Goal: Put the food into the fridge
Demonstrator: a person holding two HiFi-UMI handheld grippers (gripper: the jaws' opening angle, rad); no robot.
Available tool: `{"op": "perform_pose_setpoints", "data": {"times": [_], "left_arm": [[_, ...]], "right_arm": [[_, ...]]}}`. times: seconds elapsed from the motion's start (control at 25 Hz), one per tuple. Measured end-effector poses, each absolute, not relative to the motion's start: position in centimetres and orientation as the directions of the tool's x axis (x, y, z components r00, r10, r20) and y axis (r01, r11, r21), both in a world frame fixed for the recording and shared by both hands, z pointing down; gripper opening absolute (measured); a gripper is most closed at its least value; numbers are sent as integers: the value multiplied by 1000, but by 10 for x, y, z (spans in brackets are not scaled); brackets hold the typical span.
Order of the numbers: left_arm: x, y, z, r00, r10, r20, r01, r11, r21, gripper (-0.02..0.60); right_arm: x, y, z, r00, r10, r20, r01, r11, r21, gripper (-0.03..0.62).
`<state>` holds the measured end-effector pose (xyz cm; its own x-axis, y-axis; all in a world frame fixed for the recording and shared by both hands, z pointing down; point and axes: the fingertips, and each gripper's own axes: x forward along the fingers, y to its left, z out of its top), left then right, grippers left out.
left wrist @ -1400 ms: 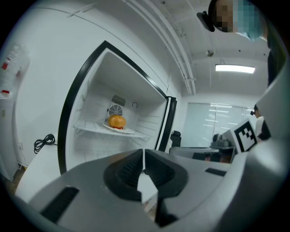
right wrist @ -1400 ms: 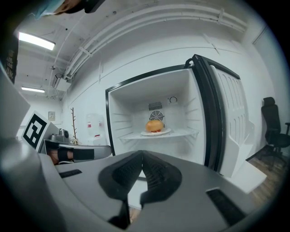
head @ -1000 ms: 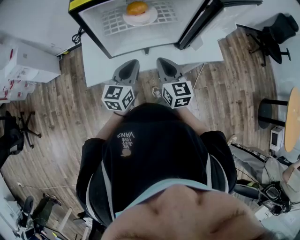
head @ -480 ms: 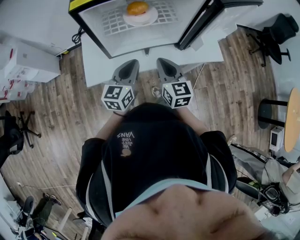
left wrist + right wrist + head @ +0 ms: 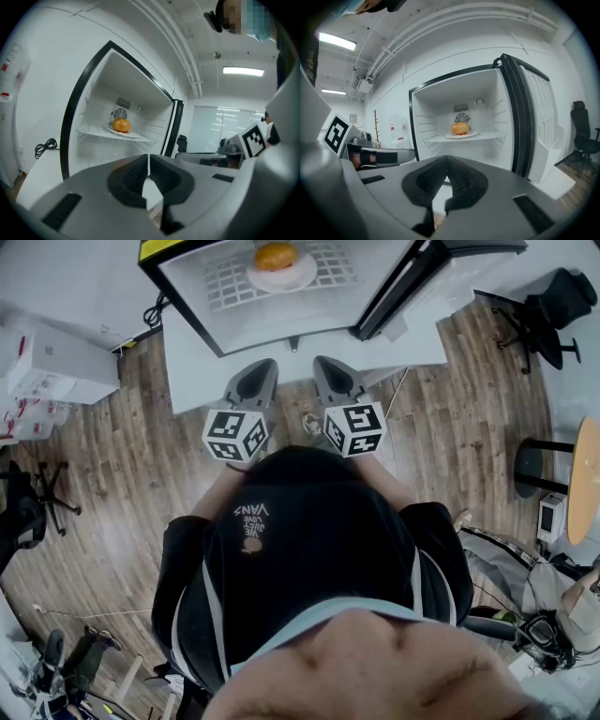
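Note:
A burger [image 5: 275, 255] [image 5: 122, 125] [image 5: 460, 128] lies on a white plate [image 5: 292, 278] on the wire shelf [image 5: 225, 283] inside the open white fridge [image 5: 192, 306]. Both grippers hover side by side in front of the fridge, well short of it. My left gripper [image 5: 260, 371] [image 5: 148, 161] is shut with nothing between its jaws. My right gripper [image 5: 327, 367] [image 5: 446, 164] is shut and empty too. The fridge door [image 5: 405, 285] [image 5: 534, 117] stands swung open to the right.
The fridge stands on a white platform [image 5: 187, 371] over a wooden floor. White boxes [image 5: 47, 367] sit at the left, an office chair [image 5: 553, 301] and a round stool [image 5: 534, 465] at the right. A black cable [image 5: 44, 147] hangs left of the fridge.

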<state>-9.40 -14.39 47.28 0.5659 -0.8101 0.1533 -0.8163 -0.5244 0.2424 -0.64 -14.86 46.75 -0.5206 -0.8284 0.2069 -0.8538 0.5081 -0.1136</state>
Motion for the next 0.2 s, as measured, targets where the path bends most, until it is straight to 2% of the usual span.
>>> {"op": "perform_pose_setpoints", "data": {"times": [0.2], "left_arm": [[-96,-144,474,565,-811,156,-817,-521,248,25]], "right_arm": [[-7,-149,469,-519,-829,208,-854,507,-114,12]]}}
